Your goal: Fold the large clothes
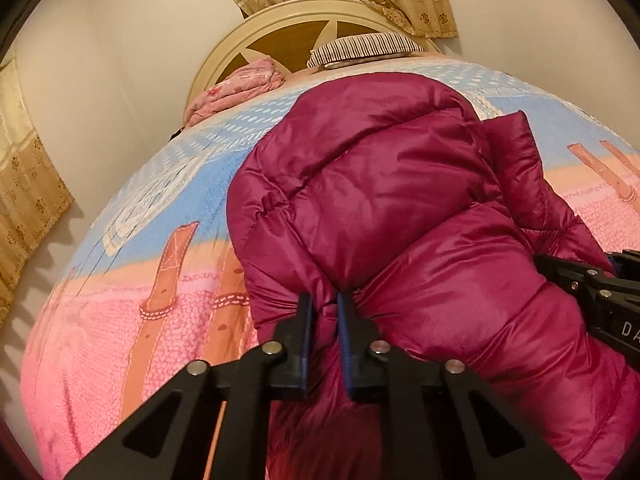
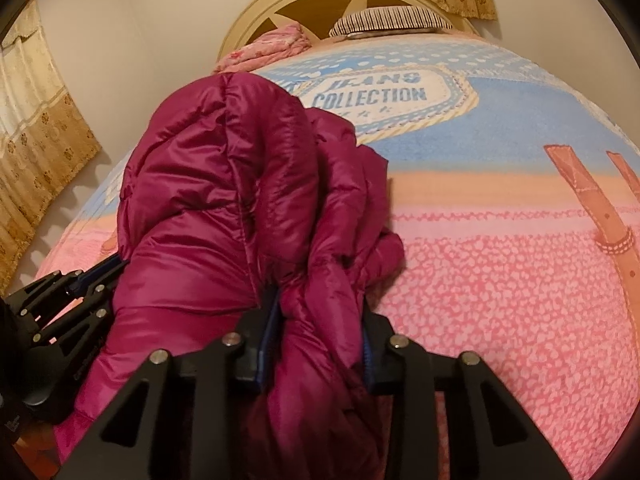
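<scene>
A magenta puffer jacket (image 1: 400, 200) lies bunched on the bed, running away from me in both wrist views. My left gripper (image 1: 324, 300) is shut on a thin pinch of the jacket's near edge, its blue pads almost meeting. In the right wrist view the jacket (image 2: 208, 184) rises as a thick fold. My right gripper (image 2: 319, 312) is shut on a bulky wad of it that fills the gap between the pads. Each gripper shows in the other's view: the right one (image 1: 592, 280) at the jacket's right side, the left one (image 2: 80, 280) at its left side.
The bed cover (image 2: 500, 280) is pink, orange and blue with a "Jeans Collection" print. At the head are a round cream headboard (image 1: 288, 32), a striped pillow (image 1: 364, 50) and a folded pink quilt (image 1: 236, 92). A patterned curtain (image 1: 28, 200) hangs at the left.
</scene>
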